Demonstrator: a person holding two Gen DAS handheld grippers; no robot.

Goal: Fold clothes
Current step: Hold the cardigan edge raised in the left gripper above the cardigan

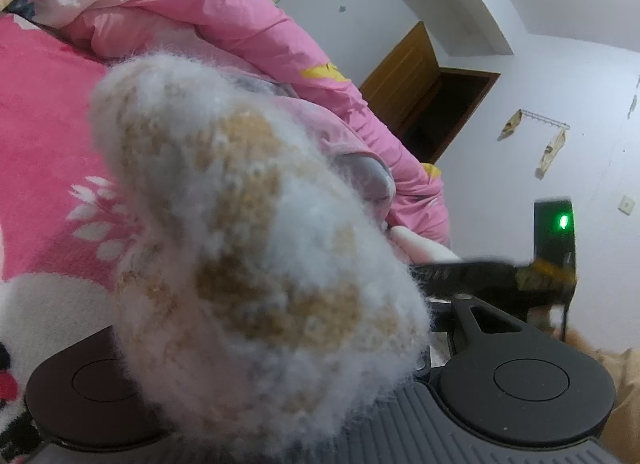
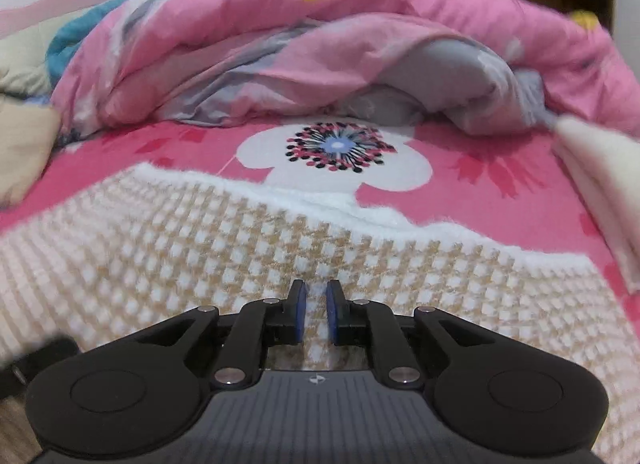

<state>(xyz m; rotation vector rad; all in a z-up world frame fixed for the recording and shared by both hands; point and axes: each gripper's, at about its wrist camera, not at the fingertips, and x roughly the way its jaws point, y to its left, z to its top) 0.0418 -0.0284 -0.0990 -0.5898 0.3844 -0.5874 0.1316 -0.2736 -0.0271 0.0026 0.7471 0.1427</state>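
Mid-fold on the fuzzy tan-and-white checked garment (image 2: 280,264), spread flat across the near part of the bed (image 2: 480,184), pink quilt (image 2: 280,44) heaped along the far edge. Left gripper (image 1: 260,304) clamped on a bunched wad of that garment right at the lens, fingers buried in fluff; right gripper (image 2: 316,312) nearly closed on nothing, blue-padded fingers (image 2: 300,316) a narrow gap apart, hovering over the flat panel. Next, probably: open right wider, pinch the far white edge, then carry both holds across together to keep the fold square.
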